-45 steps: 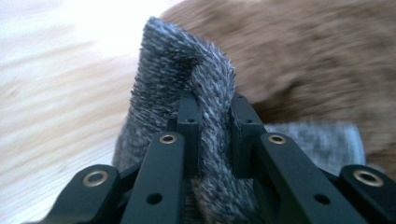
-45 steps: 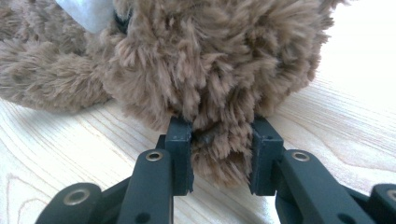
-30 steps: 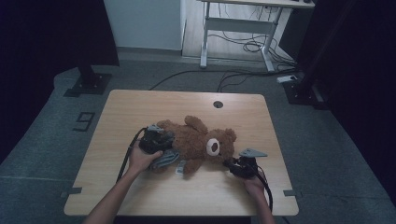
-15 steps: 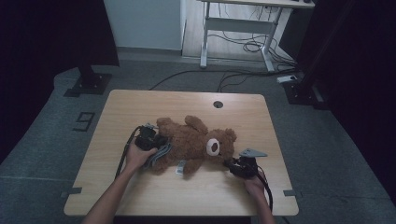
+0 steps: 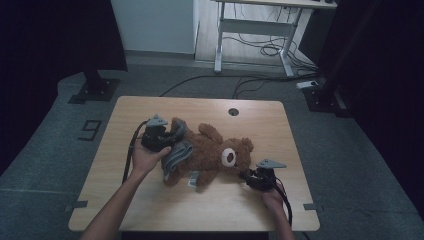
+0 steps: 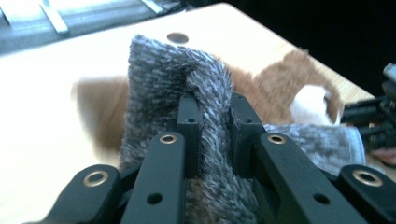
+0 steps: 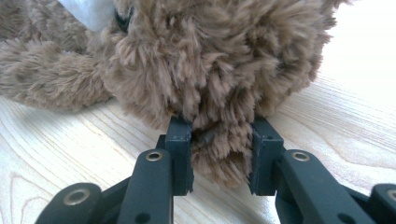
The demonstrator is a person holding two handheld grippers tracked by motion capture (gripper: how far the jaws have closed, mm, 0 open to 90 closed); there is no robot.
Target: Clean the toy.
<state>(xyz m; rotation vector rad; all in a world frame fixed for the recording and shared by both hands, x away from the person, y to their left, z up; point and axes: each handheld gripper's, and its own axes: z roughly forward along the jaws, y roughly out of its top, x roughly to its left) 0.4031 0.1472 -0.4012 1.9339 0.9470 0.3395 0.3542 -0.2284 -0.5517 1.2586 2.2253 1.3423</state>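
The teddy bear (image 5: 212, 152) lies across the middle of the counter (image 5: 200, 107) and blocks the way between the two hands. The grey knitted cloth (image 5: 176, 150) covers its lower half. Behind the bear the wood is bare, apart from a small round hole (image 5: 233, 111). The front strip is bare too.

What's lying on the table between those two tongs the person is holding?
In the high view, a brown teddy bear lies between the left tongs and the right tongs, with a grey knitted garment at its left end.
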